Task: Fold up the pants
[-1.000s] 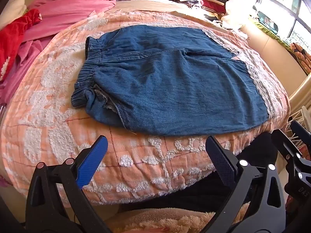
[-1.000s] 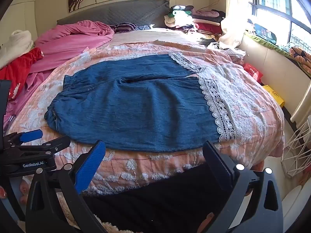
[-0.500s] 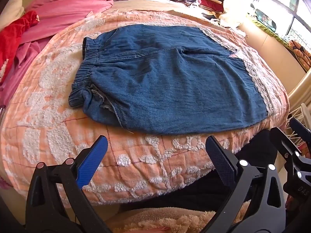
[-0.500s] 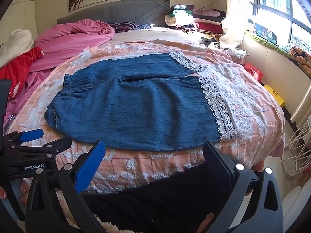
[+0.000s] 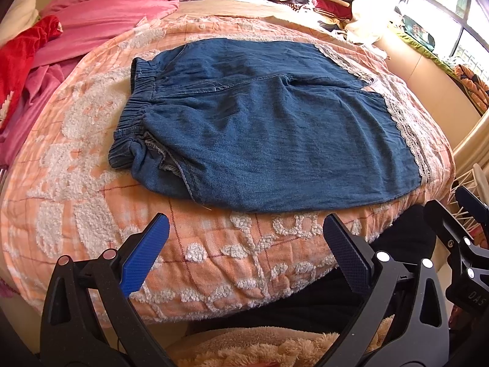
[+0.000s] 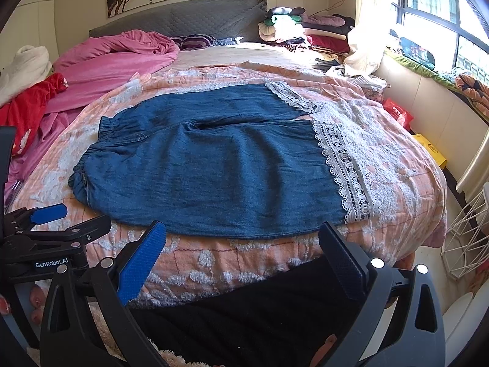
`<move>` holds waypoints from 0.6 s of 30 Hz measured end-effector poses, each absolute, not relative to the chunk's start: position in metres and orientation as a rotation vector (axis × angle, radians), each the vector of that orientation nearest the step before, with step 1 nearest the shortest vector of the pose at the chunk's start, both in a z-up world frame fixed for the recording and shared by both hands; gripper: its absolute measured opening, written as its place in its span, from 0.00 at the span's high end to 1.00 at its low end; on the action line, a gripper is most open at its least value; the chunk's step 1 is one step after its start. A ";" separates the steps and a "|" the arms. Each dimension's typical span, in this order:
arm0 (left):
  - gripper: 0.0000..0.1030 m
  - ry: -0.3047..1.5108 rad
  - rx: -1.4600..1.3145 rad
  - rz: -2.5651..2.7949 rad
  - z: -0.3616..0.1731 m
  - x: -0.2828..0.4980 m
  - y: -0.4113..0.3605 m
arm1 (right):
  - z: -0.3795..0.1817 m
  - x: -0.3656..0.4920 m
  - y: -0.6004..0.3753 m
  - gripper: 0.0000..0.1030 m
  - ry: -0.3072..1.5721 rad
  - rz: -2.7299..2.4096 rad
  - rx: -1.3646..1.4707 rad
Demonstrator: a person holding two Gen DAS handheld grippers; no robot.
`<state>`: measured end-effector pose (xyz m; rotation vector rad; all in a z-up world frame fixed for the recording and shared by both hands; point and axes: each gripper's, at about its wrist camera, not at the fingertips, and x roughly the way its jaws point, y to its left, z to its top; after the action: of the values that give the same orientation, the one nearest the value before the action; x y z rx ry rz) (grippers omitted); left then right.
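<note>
Blue denim pants (image 5: 269,122) with white lace hems (image 6: 342,165) lie flat on the orange quilt (image 5: 91,202), waistband (image 5: 134,116) to the left, legs side by side to the right. They also show in the right wrist view (image 6: 214,165). My left gripper (image 5: 244,244) is open and empty, held in front of the bed's near edge below the pants. My right gripper (image 6: 241,247) is open and empty, just short of the near hem edge. The left gripper also shows at the left of the right wrist view (image 6: 45,229).
Pink bedding (image 6: 116,58) and a red garment (image 6: 30,104) lie at the left. Stacked clothes (image 6: 299,27) sit by the grey headboard (image 6: 183,21). A white wire rack (image 6: 467,229) stands at the right, by the window (image 6: 443,9).
The left wrist view has shifted slightly, so the pants sit a little lower and closer. The right view is nearly unchanged. Both grippers stay open.
</note>
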<state>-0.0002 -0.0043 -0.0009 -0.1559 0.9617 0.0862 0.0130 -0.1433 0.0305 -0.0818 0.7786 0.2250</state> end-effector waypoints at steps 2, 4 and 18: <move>0.08 0.960 -0.156 0.089 -0.001 0.000 -0.004 | 0.030 0.014 -0.143 0.04 0.781 0.227 -0.081; 0.08 0.961 -0.157 0.092 -0.001 0.001 -0.002 | 0.029 0.015 -0.143 0.04 0.784 0.229 -0.081; 0.08 0.964 -0.163 0.090 -0.002 0.004 0.000 | 0.025 0.021 -0.140 0.04 0.802 0.238 -0.092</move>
<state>0.0043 -0.0003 -0.0020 -0.1626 0.9635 0.0896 0.0210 -0.1399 0.0249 -0.0923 0.8022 0.2380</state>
